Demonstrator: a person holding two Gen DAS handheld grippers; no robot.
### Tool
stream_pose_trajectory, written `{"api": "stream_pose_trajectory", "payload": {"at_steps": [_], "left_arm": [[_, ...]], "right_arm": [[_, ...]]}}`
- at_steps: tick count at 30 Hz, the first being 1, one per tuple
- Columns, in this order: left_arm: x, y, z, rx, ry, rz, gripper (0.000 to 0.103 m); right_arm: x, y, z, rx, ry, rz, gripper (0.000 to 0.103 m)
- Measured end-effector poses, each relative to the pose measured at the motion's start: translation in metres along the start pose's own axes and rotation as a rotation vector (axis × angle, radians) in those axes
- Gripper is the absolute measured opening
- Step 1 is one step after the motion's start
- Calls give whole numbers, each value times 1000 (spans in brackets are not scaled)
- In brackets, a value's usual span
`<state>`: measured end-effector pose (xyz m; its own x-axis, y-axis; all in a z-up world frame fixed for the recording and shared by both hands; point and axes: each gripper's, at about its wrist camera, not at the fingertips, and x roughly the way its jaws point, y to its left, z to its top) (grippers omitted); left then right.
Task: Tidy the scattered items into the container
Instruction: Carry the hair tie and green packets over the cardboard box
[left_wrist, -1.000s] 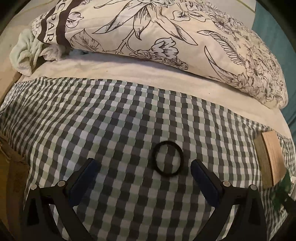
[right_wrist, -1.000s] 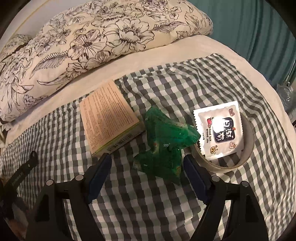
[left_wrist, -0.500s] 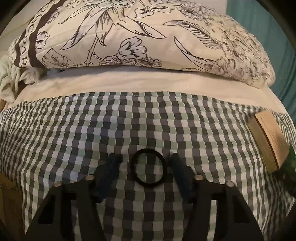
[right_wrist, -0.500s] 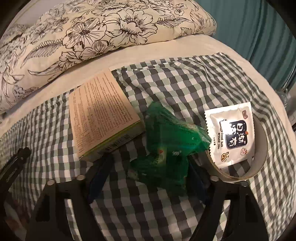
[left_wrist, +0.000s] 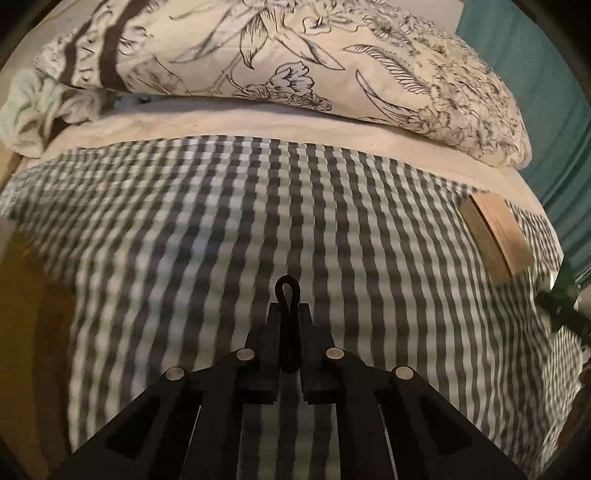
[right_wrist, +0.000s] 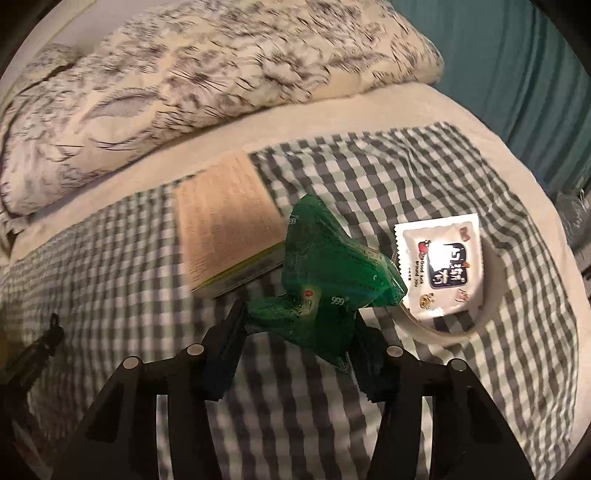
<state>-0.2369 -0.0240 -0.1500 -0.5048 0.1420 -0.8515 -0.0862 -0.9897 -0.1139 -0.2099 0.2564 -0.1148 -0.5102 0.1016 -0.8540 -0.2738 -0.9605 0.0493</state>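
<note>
Flattened hair tie; "999" packet.

— What covers the bed?
— A gingham cloth in grey, green and white, lying over a cream sheet.
— And past it?
— A floral-print pillow, a pale green towel at its left end, and a teal curtain.

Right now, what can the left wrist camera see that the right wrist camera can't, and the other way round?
Only the left wrist view shows the black hair tie squeezed flat in the left gripper. Only the right wrist view shows the white snack sachet in the round container, and the right gripper, its jaws closing around the green packet. Both show the tan box, checked cloth and floral pillow.
</note>
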Motion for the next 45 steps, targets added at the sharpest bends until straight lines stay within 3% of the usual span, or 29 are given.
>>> {"api": "stream_pose_trajectory", "payload": {"at_steps": [7,15,23,32,45], "left_arm": [[-48,8,-40,-67,-4,8,8],[-98,9,-52,-55,-63,13,8],[-142,29,-67,-64,-107,50,8],[-208,55,-81,-75,-181,57,8],[-278,155,-89,-184,-255,143,8]], "right_arm": [[-43,16,-19,-61,-17,99,51],[-89,50,-51,-160,-3,192,51],[-128,108,-84,-289,-5,272,51],[-179,156,-109,-383,-45,309,51],[-242,250,-133,-494,-118,411,51]]}}
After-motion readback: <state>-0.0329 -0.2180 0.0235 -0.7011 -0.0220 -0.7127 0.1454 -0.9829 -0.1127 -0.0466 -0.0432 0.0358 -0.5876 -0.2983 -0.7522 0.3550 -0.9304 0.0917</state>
